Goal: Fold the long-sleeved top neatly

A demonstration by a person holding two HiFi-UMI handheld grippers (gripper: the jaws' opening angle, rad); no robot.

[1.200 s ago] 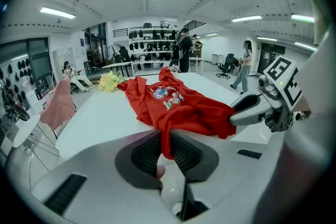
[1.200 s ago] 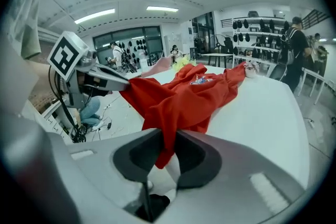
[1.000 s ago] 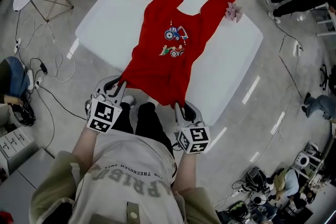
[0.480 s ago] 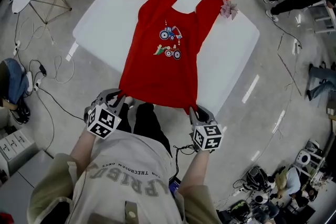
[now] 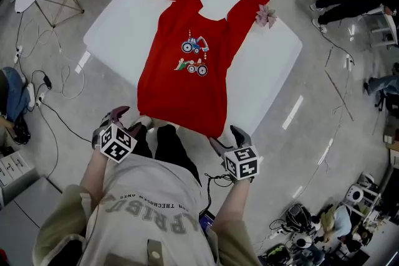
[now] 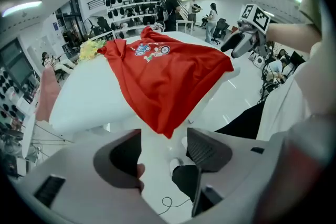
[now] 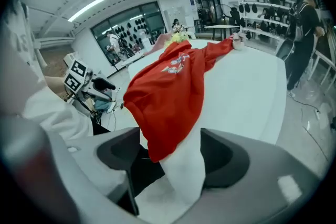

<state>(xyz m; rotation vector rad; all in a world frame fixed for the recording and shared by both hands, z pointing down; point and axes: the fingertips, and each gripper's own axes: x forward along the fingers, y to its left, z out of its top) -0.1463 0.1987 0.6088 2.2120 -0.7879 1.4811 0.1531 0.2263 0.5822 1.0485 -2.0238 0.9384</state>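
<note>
1. Head view: red long-sleeved top [image 5: 187,71] lies flat, print up, on the white table [image 5: 268,84], its hem overhanging the near edge. The left gripper [image 5: 124,119] and right gripper [image 5: 227,139] flank the hem corners.
2. Left gripper view: jaws, just opened, stand apart and hold nothing. One hem corner hangs ahead of the gap.
3. Right gripper view: jaws, just opened, stand apart. The other hem corner dangles between them, unpressed.

Red top [image 5: 187,93] spread on table [image 5: 118,28], hem seemingly overhanging.
</note>
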